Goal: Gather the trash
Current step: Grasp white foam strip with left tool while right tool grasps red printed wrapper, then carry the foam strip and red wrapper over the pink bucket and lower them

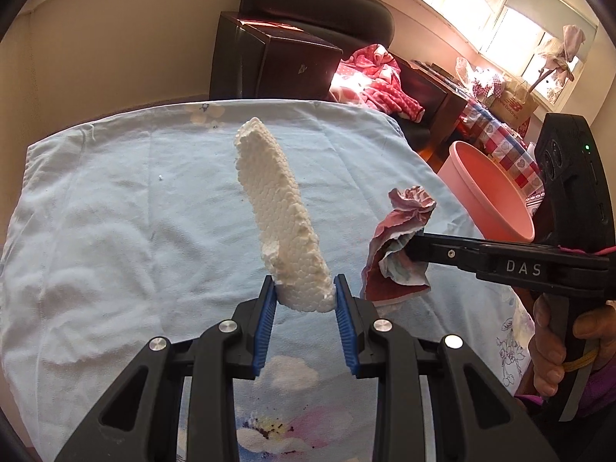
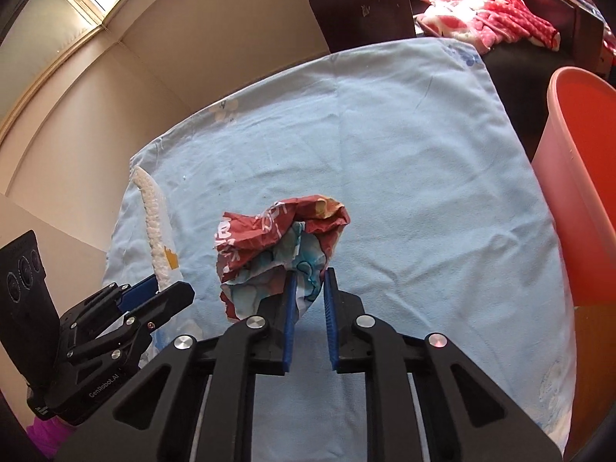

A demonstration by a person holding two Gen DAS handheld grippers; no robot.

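Styrofoam slab [image 1: 283, 208] pinched endwise by the left gripper [image 1: 304, 288] could snap before the pink bin [image 1: 496, 208], while the right gripper [image 2: 310, 281] clamps only a corner of the crumpled wrapper [image 2: 277, 246].

A long white foam slab [image 1: 280, 215], rough-edged and beaded, stands tilted above the blue cloth [image 1: 115, 211], left of the pink bin [image 1: 496, 208]. A crumpled red-and-blue wrapper [image 2: 277, 254] hangs off the cloth too, between slab and bin.
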